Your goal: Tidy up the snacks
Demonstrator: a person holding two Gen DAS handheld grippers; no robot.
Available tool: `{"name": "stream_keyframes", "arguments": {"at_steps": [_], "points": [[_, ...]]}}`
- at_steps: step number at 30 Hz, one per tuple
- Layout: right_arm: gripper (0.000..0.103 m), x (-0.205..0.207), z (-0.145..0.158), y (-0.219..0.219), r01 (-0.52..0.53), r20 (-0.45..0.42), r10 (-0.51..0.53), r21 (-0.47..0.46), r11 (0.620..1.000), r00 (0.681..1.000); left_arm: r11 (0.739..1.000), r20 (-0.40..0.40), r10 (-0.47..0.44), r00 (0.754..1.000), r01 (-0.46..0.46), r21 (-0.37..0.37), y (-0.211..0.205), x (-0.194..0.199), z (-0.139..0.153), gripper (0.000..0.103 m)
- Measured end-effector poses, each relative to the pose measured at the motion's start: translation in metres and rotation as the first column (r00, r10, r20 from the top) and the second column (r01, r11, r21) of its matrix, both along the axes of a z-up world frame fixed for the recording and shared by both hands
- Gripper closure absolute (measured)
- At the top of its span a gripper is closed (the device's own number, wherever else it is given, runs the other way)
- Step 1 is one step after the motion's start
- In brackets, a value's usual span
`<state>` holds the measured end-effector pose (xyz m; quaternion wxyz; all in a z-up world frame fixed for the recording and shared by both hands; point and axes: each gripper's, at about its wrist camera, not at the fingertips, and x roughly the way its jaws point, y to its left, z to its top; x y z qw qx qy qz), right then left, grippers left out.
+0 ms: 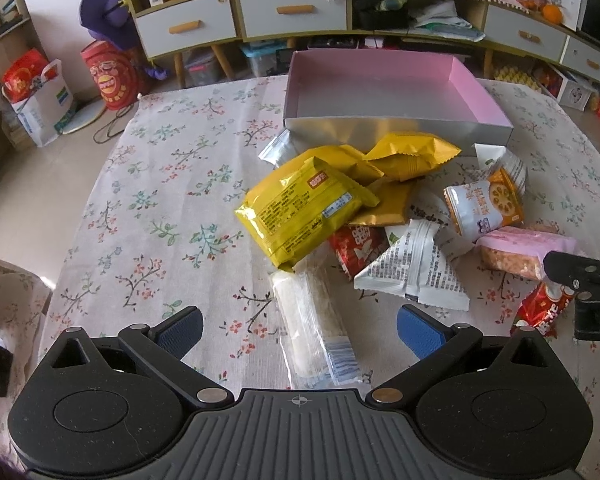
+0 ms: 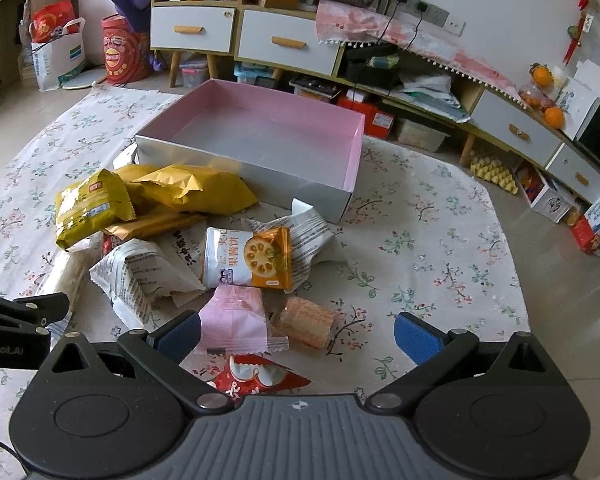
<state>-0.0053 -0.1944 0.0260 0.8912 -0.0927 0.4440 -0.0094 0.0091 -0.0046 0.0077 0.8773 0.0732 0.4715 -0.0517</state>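
Observation:
A pile of snack packets lies on the floral tablecloth in front of an empty pink-lined box (image 1: 380, 88) (image 2: 260, 136). On top is a big yellow packet (image 1: 304, 208) (image 2: 92, 208). Around it lie an orange-and-white biscuit packet (image 1: 486, 208) (image 2: 248, 258), a pink packet (image 1: 524, 250) (image 2: 234, 320), white printed packets (image 1: 416, 272) (image 2: 140, 272), a red packet (image 2: 256, 378) and a clear rice-bar packet (image 1: 312, 328). My left gripper (image 1: 300, 330) is open, with the rice-bar packet between its fingers. My right gripper (image 2: 298, 334) is open over the pink and red packets.
The table's edges fall away left and right onto a tiled floor. Behind it stands a long cabinet (image 2: 292, 40) with drawers, boxes and oranges. Bags (image 1: 36, 92) and a red tin (image 1: 108, 76) sit on the floor at the left.

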Motion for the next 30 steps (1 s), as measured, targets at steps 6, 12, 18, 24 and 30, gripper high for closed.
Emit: {"name": "stream_keyframes", "arguments": {"at_steps": [6,12,18,24,30], "points": [[0.018,0.007,-0.001,-0.007,0.012,-0.050,-0.011,0.028,1.000,0.999,1.000,0.010,-0.019,1.000,0.019,-0.006,-0.001,0.012,0.009,0.000],[0.018,0.021,0.008,-0.014,0.005,-0.061,-0.001,0.064,0.998,0.998,0.998,0.046,-0.068,0.997,0.069,-0.014,-0.002,0.027,0.025,0.000],[0.021,0.047,0.018,-0.021,0.015,-0.066,-0.004,0.161,0.987,0.998,0.990,0.102,-0.135,0.986,0.139,-0.033,-0.006,0.050,0.028,0.002],[0.026,0.071,0.010,-0.032,0.041,-0.088,-0.022,0.220,0.975,0.996,0.958,0.099,-0.284,0.954,0.287,-0.011,-0.013,0.068,0.019,0.006],[0.038,0.085,-0.004,-0.046,0.033,-0.147,0.011,0.291,0.956,0.989,0.897,0.108,-0.440,0.892,0.441,0.012,-0.007,0.075,0.011,0.018]]}}
